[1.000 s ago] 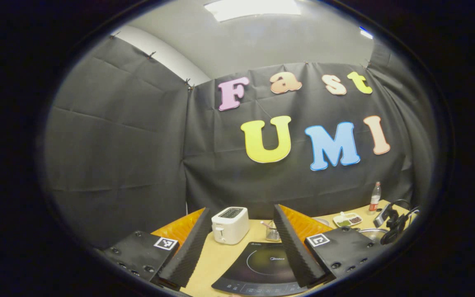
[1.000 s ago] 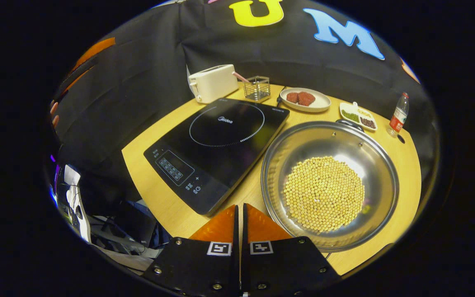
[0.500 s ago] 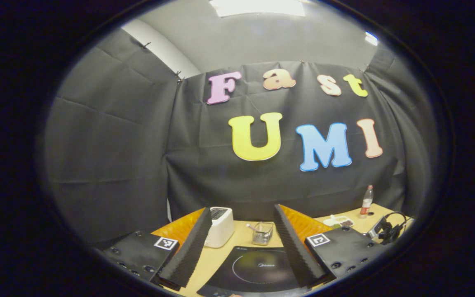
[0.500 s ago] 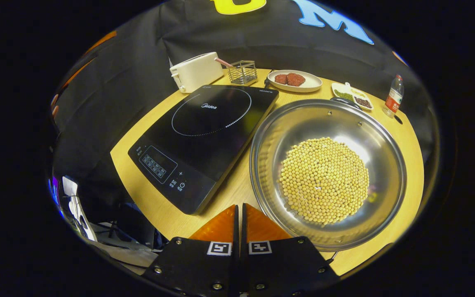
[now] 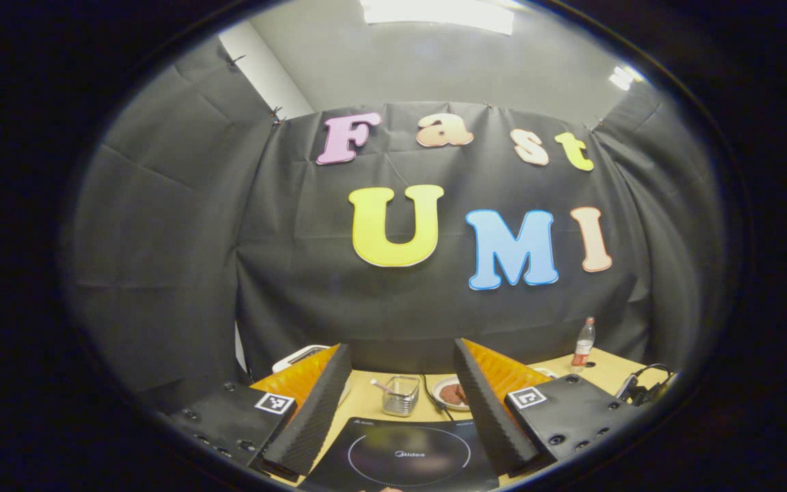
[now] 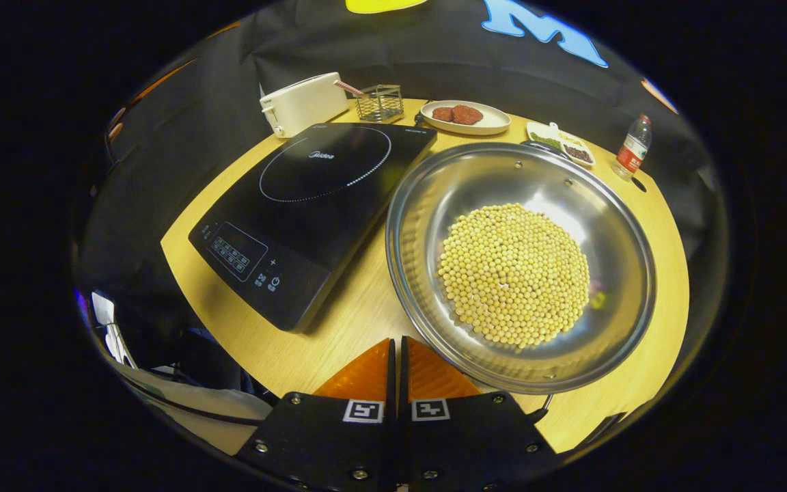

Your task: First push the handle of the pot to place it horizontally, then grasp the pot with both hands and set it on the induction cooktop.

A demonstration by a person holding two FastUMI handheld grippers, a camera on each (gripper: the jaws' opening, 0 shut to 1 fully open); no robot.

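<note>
Sitting on the wooden table (image 6: pixel 359 321) just right of the induction cooktop (image 6: pixel 305 205), the pot (image 6: pixel 523 263) holds a heap of pale beans (image 6: pixel 513 273), and one dark handle shows at its far rim while another peeks out at its near rim. Just before that near rim, the right gripper (image 6: pixel 397 352) has its fingers pressed together with nothing between them. Raised above the cooktop's near end, the left gripper (image 5: pixel 400 389) points at the booth wall, its fingers spread wide and empty.
</note>
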